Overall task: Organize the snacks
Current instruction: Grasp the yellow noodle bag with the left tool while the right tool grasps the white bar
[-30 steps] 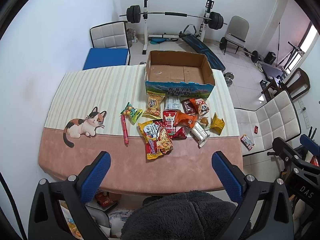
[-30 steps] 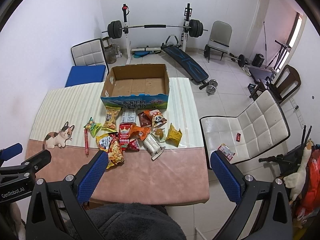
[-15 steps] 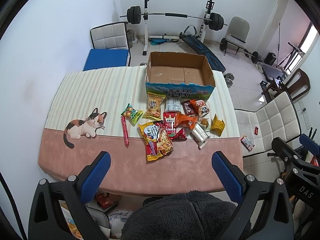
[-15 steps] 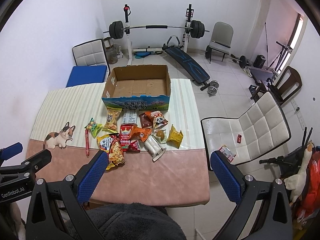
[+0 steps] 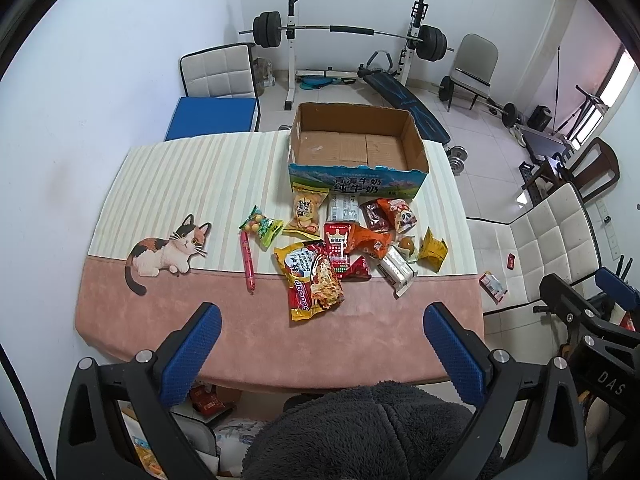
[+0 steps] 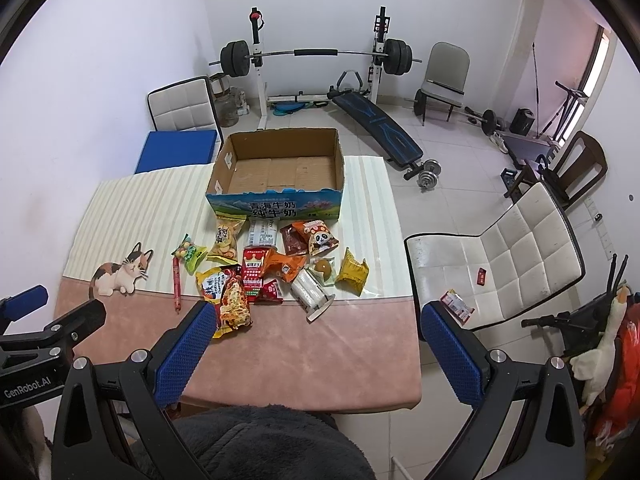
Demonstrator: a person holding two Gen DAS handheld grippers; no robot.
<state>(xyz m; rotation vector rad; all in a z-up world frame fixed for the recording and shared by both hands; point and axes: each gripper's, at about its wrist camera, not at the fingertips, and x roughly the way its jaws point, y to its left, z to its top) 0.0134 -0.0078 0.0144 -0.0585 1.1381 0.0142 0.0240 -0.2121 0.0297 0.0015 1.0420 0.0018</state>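
both claws, the left gripper [image 5: 322,338] and right gripper [image 6: 316,338], stay spread wide and hold nothing. the snacks [image 5: 352,240] still lie on the table [image 5: 248,332] by the empty box [image 5: 356,148]. nothing has moved much.

Brown cardboard box [image 5: 357,148] with blue front, pink-and-cream striped tablecloth [image 5: 192,176], calico cat print [image 5: 166,250]
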